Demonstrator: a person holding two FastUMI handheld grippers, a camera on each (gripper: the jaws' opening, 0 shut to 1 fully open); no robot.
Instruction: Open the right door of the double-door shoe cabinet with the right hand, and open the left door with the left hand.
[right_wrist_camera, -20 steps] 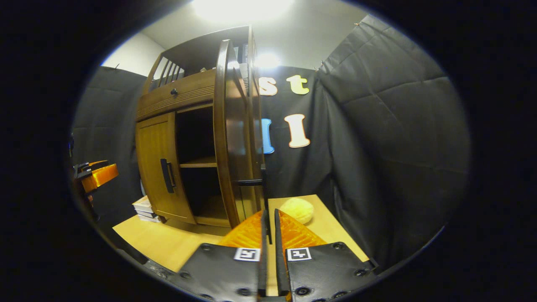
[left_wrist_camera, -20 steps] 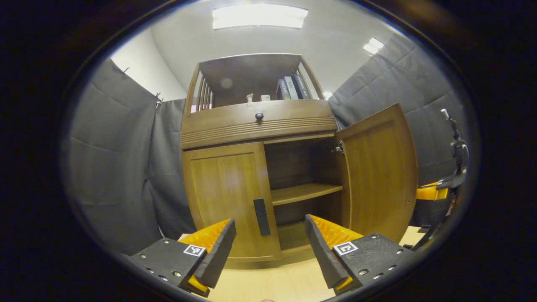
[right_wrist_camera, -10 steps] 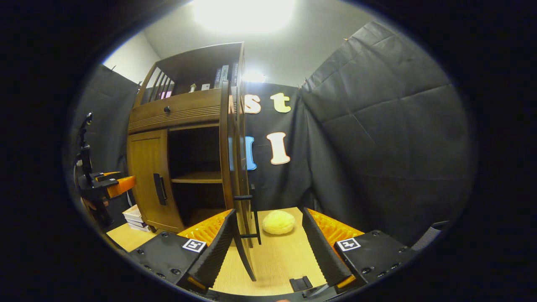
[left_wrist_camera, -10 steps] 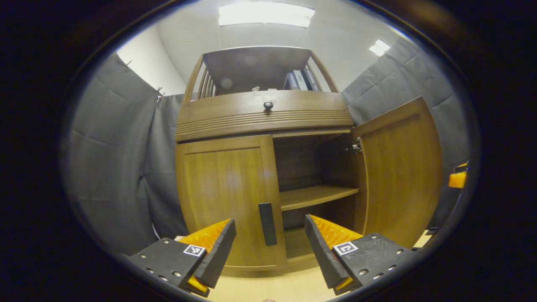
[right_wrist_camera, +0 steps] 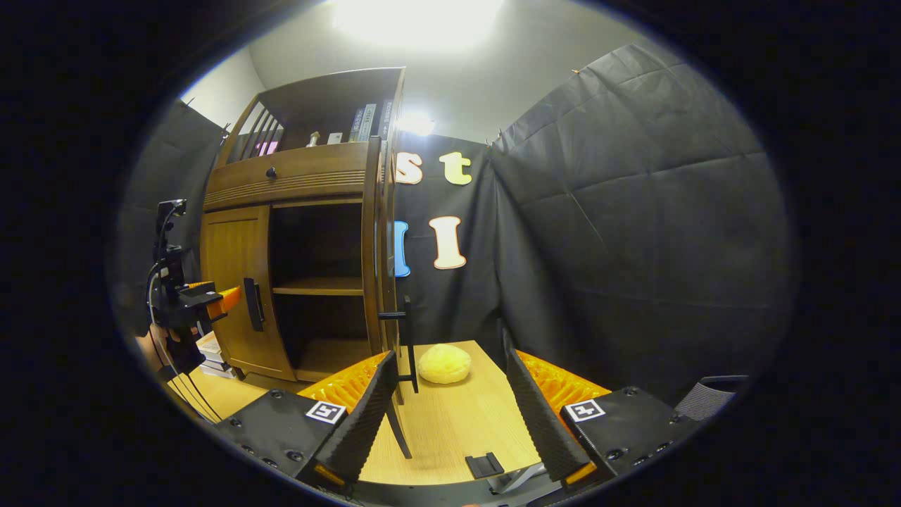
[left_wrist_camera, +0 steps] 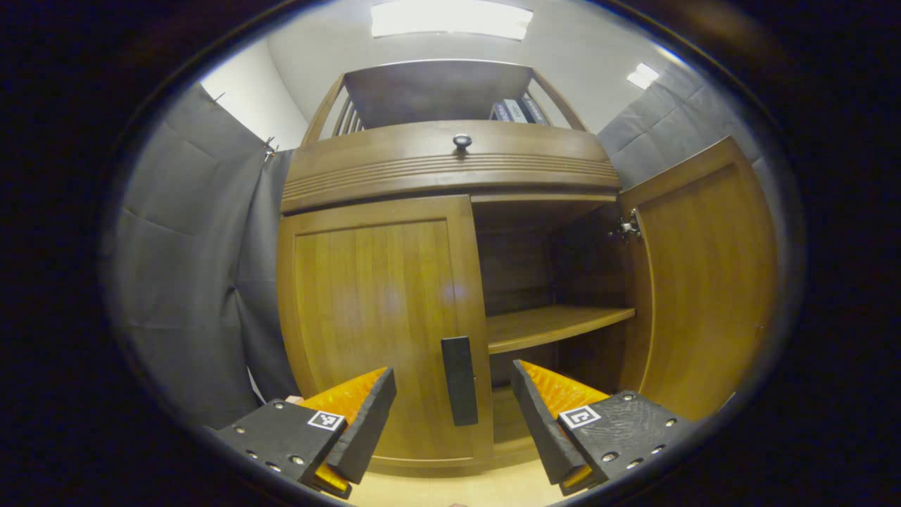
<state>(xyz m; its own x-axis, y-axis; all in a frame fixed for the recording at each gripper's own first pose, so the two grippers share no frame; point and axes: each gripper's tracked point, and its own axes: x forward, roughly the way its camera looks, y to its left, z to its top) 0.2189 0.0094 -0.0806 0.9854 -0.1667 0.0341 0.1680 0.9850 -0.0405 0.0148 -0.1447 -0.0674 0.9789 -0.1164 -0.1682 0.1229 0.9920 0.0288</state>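
The left gripper, fingers spread, frames the left door's handle at 6 o'clock; the left door is shut. The right gripper, also spread, holds nothing; the right door stands open at 10 o'clock. Risk: closing off-centre, so the fingers slip from the slim handle. No legible writing; book spines too small.

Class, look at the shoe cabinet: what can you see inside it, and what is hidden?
Through the open right door, one bare wooden shelf and a dark back panel show. The closed left door covers the rest.
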